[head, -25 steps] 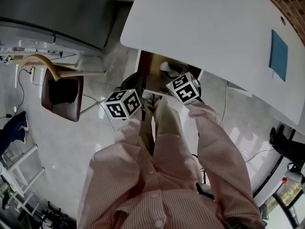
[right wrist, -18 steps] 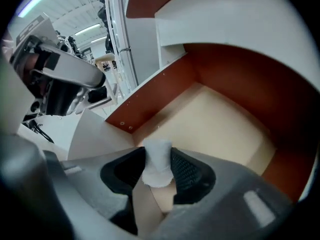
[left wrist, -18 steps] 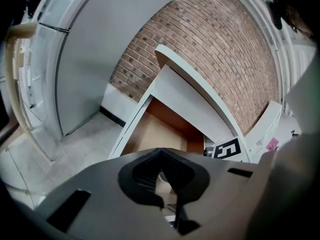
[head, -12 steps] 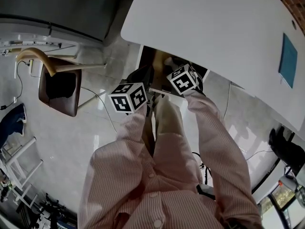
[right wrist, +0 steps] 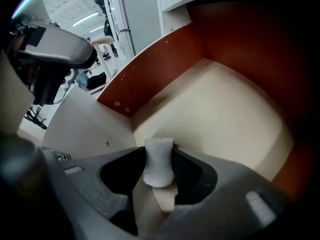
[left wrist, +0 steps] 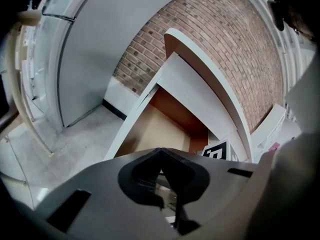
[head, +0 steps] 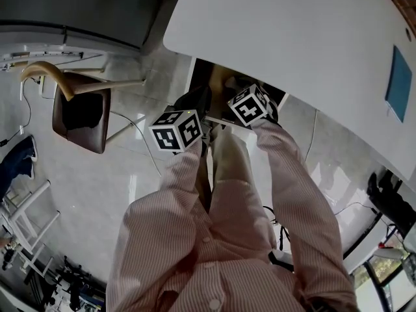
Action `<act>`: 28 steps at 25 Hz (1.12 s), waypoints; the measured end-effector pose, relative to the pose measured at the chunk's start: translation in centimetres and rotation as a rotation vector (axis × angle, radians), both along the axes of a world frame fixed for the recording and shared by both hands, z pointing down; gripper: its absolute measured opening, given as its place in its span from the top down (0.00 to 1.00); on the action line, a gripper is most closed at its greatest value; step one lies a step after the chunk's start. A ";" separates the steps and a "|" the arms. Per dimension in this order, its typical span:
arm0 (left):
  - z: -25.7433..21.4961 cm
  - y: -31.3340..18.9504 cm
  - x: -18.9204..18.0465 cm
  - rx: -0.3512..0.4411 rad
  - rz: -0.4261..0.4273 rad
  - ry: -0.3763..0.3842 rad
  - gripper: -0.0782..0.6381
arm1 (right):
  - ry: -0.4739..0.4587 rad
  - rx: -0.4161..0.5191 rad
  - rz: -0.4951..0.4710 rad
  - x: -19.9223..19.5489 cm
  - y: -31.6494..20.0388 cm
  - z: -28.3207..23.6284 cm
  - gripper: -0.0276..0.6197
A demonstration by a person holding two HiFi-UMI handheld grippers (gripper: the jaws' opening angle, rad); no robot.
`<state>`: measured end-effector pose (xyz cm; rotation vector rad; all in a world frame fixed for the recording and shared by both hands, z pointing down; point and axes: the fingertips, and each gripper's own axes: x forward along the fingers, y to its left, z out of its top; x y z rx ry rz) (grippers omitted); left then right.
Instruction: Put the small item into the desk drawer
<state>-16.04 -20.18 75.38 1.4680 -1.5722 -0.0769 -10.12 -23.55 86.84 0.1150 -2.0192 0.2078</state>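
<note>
Drawer [right wrist: 165,59]: open, pulled out from under the near edge of the white desk [head: 292,38]; red-brown walls, pale floor.
Right gripper [right wrist: 160,153]: reaches over the drawer's front edge into the drawer, its jaws pinching the small white item [right wrist: 159,168].
Small white item: soft and fuzzy-looking, upright between the right gripper's jaws, above the drawer floor, near the corner where a red-brown drawer wall meets a white panel. I cannot tell whether it touches the floor.
Left gripper [left wrist: 160,151]: just outside the drawer at its front left, pointing toward it; jaws pressed together at the tips, nothing between them.
Chair [head: 81,119]: on the floor, well to the left of the drawer.
Blue flat rectangle [head: 398,83]: on the desk top, well to the right of the drawer.
Sleeves [head: 286,174]: pink-striped, leading to both grippers in front of the drawer.
</note>
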 end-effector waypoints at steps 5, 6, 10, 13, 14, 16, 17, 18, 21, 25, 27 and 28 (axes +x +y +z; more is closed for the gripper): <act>-0.1 0.3 0.1 -0.011 -0.008 0.018 0.89 | -0.012 -0.030 0.001 -0.3 0.4 -0.2 0.69; -0.2 0.3 0.1 -0.011 -0.010 0.025 0.89 | -0.014 -0.032 0.001 -0.3 0.5 -0.3 0.69; -0.6 0.5 0.2 -0.016 -0.013 0.035 0.89 | -0.035 -0.039 0.021 -0.4 0.5 -1.2 0.68; -1.1 0.5 0.3 -0.014 -0.007 0.040 0.89 | -0.056 -0.043 0.030 -0.6 0.5 -2.3 0.68; -1.4 0.4 0.4 -0.012 -0.004 0.042 0.89 | -0.060 -0.042 0.031 -0.6 0.5 -2.7 0.68; -1.9 0.5 0.5 -0.011 0.003 0.043 0.89 | -0.066 -0.036 0.032 -0.6 0.6 -3.6 0.69; -2.3 0.7 0.5 -0.012 0.005 0.042 0.89 | -0.066 -0.033 0.033 -0.6 0.7 -4.1 0.71; -2.7 0.8 0.5 -0.014 0.008 0.041 0.89 | -0.065 -0.031 0.035 -0.5 0.8 -4.7 0.71; -4.1 1.1 0.5 -0.014 0.021 0.034 0.89 | -0.083 -0.023 0.037 -0.6 1.2 -6.9 0.75; -6.0 1.8 0.3 -0.017 0.036 0.017 0.89 | -0.114 0.003 0.041 -0.7 1.8 -9.8 0.86; -6.8 2.0 0.1 -0.014 0.038 0.012 0.89 | -0.126 0.009 0.056 -0.7 1.8 -11.1 0.88; -7.3 2.1 -0.1 -0.012 0.040 0.008 0.89 | -0.134 0.009 0.068 -0.7 1.9 -11.7 0.89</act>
